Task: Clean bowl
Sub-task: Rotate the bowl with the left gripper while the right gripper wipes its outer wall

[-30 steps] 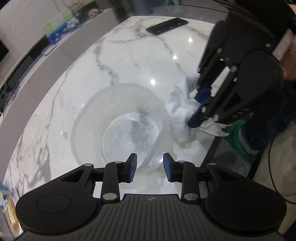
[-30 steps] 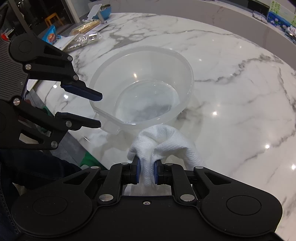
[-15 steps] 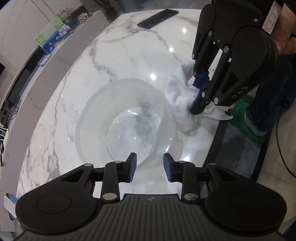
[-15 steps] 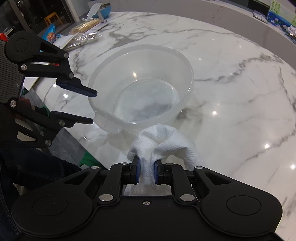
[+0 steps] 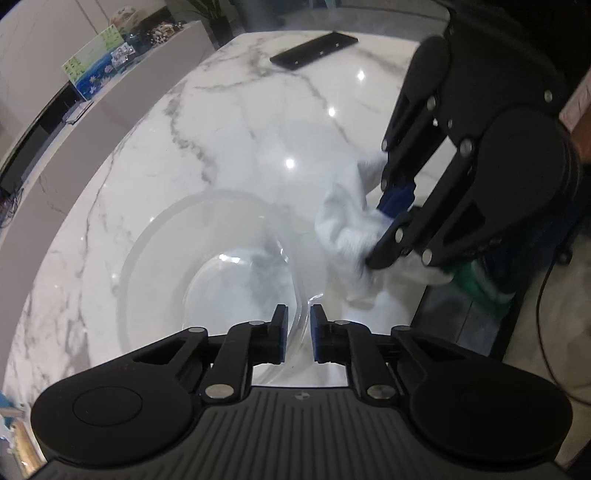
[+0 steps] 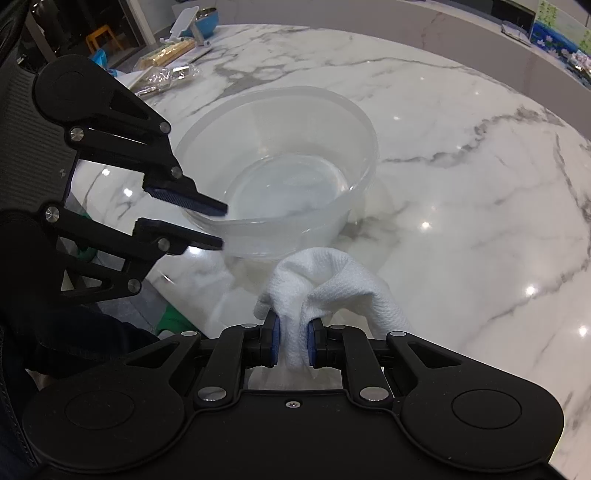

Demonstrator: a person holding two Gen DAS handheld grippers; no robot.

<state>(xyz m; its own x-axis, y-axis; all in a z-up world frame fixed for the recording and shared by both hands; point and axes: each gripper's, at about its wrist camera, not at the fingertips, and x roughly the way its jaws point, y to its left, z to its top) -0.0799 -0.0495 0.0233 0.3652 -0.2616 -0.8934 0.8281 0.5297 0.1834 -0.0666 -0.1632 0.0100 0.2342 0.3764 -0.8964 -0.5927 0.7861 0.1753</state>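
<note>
A clear plastic bowl [image 5: 221,266] [image 6: 295,155] stands upright on the white marble table [image 5: 258,122], close to its near edge. My left gripper [image 5: 298,328] [image 6: 221,227] straddles the bowl's near rim, one finger inside and one outside. Its jaws are closing with the rim between the blue pads. A crumpled white cloth [image 6: 332,284] [image 5: 343,225] sits just beside the bowl with my right gripper [image 6: 291,339] [image 5: 391,229] shut on it. The cloth hangs low over the tabletop, outside the bowl.
A black phone [image 5: 314,50] lies at the table's far end. Wrapped packets [image 6: 166,62] and a blue dish [image 6: 207,20] lie at another edge. The table edge runs close behind both grippers, with a green object [image 5: 476,284] and a person's dark trouser leg beyond it.
My left gripper has moved in over the bowl's near rim and its jaws have narrowed onto it. The right gripper and the cloth have stayed where they were.
</note>
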